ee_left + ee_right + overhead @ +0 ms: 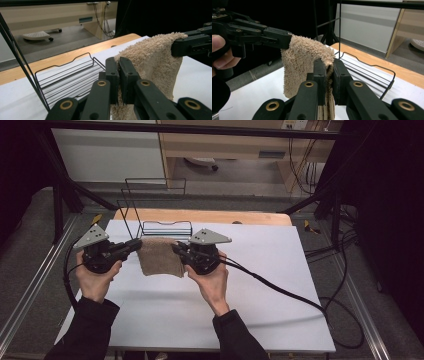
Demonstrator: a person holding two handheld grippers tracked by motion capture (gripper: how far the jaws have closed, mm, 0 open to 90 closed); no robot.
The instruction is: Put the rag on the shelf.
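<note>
We hold the beige towel (159,256) stretched between us: our left gripper (134,244) is clamped on one top corner and our right gripper (177,247) on the other, lifted over the white table (280,285). From above its cloth hangs flat; the gripper views add the pinched folds and the wire rack (67,80) just beyond our jaws

A black wire rack (159,222) stands on the white table (260,285).

sleeves (90,327): black | grippers: black, grey triangular plates (92,237) | cables (280,290): black
</note>
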